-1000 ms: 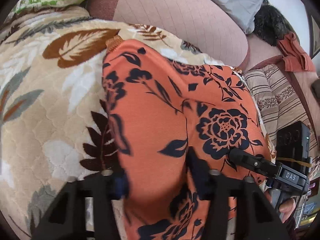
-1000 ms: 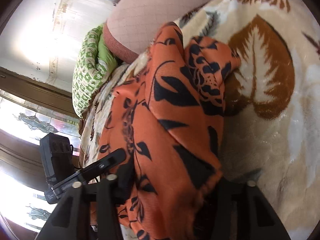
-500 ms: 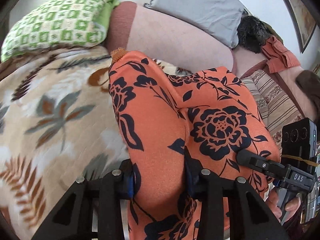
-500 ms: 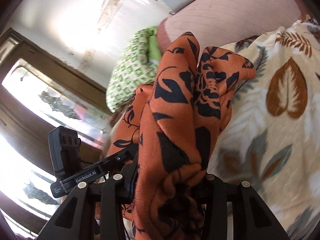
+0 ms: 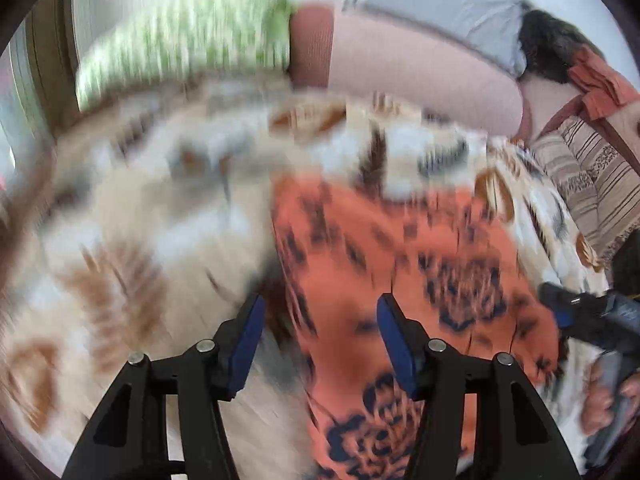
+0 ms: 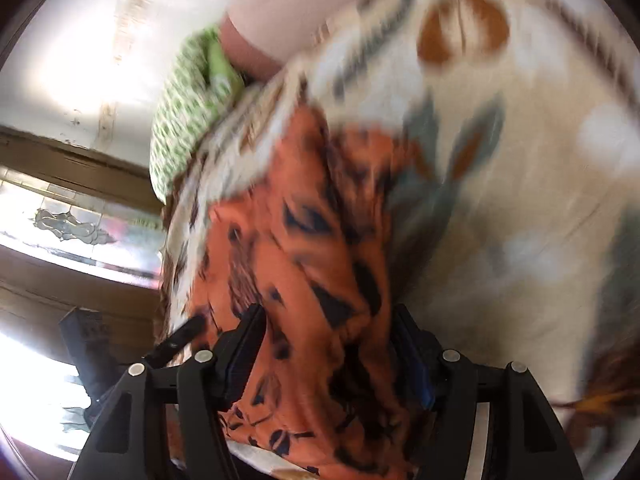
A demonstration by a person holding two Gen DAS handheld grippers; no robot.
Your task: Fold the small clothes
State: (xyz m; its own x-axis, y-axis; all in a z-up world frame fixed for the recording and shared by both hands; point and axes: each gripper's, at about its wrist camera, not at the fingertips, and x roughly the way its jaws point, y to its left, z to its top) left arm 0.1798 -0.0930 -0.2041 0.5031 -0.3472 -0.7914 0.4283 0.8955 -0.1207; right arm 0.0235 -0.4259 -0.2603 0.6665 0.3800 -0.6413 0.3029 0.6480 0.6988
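An orange garment with a black flower print [image 5: 400, 276] lies on the leaf-patterned blanket [image 5: 132, 248]; the views are motion-blurred. My left gripper [image 5: 318, 340] is open, its blue pads apart above the garment's left edge, holding nothing. In the right wrist view the garment [image 6: 312, 240] runs between the fingers of my right gripper [image 6: 328, 356], which stand wide apart around the cloth. The other gripper shows at the right edge of the left wrist view [image 5: 592, 316] and at the lower left of the right wrist view [image 6: 176, 340].
A pink bolster [image 5: 420, 68], a green checked pillow [image 5: 180, 40] and a grey pillow [image 5: 440, 4] line the back. A striped cushion [image 5: 592, 184] lies at the right. A window [image 6: 60, 216] is at the left of the right wrist view.
Both grippers have opened and let the garment down; it now lies shorter on the blanket. Both cameras are moving fast, so the views are blurred.
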